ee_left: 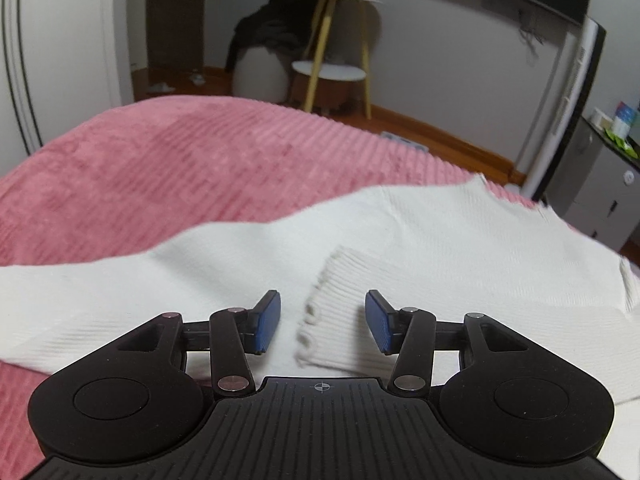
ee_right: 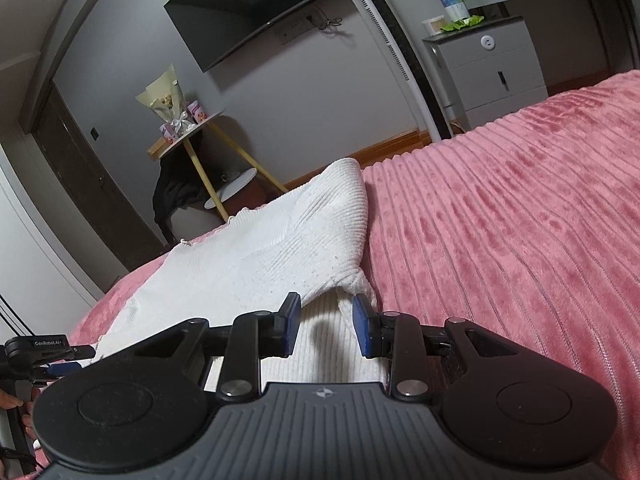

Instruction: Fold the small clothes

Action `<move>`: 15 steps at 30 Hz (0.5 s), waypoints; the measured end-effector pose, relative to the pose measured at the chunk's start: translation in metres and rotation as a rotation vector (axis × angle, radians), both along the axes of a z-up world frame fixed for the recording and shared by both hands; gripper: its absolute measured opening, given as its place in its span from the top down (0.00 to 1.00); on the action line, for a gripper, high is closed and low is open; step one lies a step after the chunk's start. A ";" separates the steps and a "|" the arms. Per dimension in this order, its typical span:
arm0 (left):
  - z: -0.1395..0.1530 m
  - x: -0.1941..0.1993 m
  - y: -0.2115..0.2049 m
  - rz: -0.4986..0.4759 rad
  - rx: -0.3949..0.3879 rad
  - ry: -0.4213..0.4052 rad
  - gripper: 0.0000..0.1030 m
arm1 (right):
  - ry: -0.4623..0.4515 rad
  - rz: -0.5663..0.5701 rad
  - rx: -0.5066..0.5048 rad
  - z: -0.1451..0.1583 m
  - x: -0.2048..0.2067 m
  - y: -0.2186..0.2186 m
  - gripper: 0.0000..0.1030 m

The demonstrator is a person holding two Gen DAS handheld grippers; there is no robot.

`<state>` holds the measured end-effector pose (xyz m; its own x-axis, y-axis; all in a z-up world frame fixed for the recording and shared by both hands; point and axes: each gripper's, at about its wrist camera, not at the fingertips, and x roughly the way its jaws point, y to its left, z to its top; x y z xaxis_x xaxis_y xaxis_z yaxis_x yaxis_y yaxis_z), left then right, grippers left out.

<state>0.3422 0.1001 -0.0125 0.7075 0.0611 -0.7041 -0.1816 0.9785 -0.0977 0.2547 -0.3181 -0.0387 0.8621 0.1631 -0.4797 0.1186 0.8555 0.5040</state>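
A white ribbed knit sweater (ee_left: 420, 248) lies on the pink bedspread (ee_left: 180, 168). In the left wrist view a sleeve is folded across the body, and its ribbed cuff (ee_left: 340, 316) lies between the jaws. My left gripper (ee_left: 323, 322) is open just above that cuff. In the right wrist view the sweater (ee_right: 256, 256) stretches away to the left, with one part raised in a soft peak. My right gripper (ee_right: 326, 328) is open over a ribbed sleeve (ee_right: 320, 356) at the sweater's right edge. The left gripper (ee_right: 36, 354) shows at the far left.
The pink bedspread (ee_right: 500, 240) spreads wide to the right. Beyond the bed stand a small round table with yellow legs (ee_left: 336, 32), a dark garment on a white pouf (ee_left: 264, 40), a wall TV (ee_right: 248, 16) and a grey drawer unit (ee_right: 492, 72).
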 end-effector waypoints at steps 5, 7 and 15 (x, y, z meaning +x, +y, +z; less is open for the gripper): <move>-0.014 0.006 -0.005 0.028 0.036 0.062 0.35 | 0.005 0.005 -0.041 0.000 0.001 0.005 0.72; -0.013 0.003 0.000 0.055 0.022 0.053 0.29 | 0.008 0.006 -0.054 0.000 0.001 0.005 0.72; 0.008 -0.026 0.052 0.226 -0.050 -0.024 0.14 | 0.008 0.002 -0.071 0.002 0.000 0.005 0.72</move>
